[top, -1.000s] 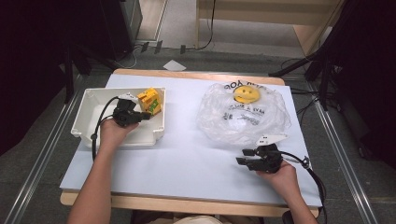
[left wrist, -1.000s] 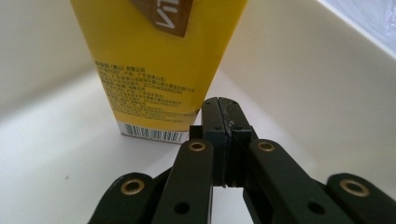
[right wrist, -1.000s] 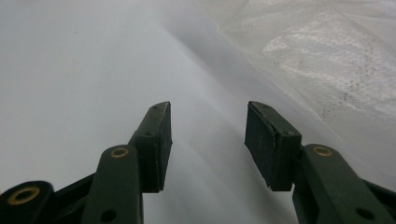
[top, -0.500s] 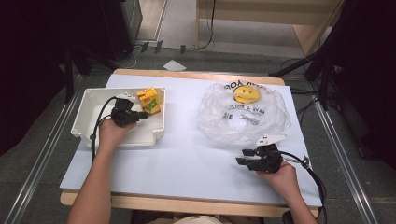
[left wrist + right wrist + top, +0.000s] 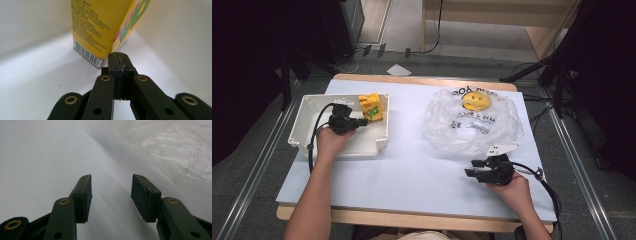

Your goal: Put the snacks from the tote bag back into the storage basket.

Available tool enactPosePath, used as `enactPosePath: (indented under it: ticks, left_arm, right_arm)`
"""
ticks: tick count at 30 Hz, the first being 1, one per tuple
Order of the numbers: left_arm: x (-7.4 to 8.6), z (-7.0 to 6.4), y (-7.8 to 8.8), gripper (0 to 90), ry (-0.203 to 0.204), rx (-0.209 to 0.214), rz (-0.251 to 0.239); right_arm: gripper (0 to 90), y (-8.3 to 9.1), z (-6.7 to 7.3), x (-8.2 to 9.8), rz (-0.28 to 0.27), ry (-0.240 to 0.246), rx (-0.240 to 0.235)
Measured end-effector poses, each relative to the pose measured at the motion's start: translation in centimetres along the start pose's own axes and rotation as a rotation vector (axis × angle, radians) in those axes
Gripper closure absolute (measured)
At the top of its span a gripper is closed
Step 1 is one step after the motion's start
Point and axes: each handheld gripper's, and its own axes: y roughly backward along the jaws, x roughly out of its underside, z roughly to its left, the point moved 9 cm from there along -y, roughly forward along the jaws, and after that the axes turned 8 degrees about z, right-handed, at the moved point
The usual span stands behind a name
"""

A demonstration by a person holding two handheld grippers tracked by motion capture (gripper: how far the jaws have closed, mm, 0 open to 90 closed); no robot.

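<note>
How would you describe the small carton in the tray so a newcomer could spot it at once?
Start at the white rectangular plastic tray on the left of the pale blue table. In its far right corner stands a yellow and orange drink carton, upright, with the shut left gripper just in front of it. It is the tray's one brightly coloured item, barcoded near its base.

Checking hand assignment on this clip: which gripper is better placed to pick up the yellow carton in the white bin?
Left. The left gripper is inside the bin, jaws shut just short of the carton. The right gripper waits open by the plastic bag.
</note>
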Motion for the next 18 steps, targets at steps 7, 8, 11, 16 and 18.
enactPosePath:
  ticks: [7, 8, 11, 16, 18]
  left_arm:
    - [-0.21, 0.37, -0.10, 90.0, 0.019, -0.005, -0.012]
    - [-0.26, 0.42, -0.13, 90.0, 0.025, -0.010, -0.018]
    - [-0.31, 0.43, -0.15, 90.0, 0.027, -0.016, -0.019]
    - [-0.42, 0.58, -0.21, 90.0, 0.037, -0.015, -0.022]
    - [-0.46, 0.65, -0.23, 90.0, 0.041, -0.015, -0.024]
  right_arm:
    - [52.2, -0.04, -0.01, -0.01, -0.001, 0.002, 0.000]
    - [52.2, -0.05, -0.01, -0.02, -0.002, 0.004, 0.000]
    - [52.2, -0.06, -0.03, 0.01, 0.000, 0.002, 0.002]
    - [52.4, -0.10, -0.02, 0.00, 0.002, 0.000, 0.002]
    - [52.4, -0.10, -0.02, 0.01, 0.002, 0.001, 0.002]
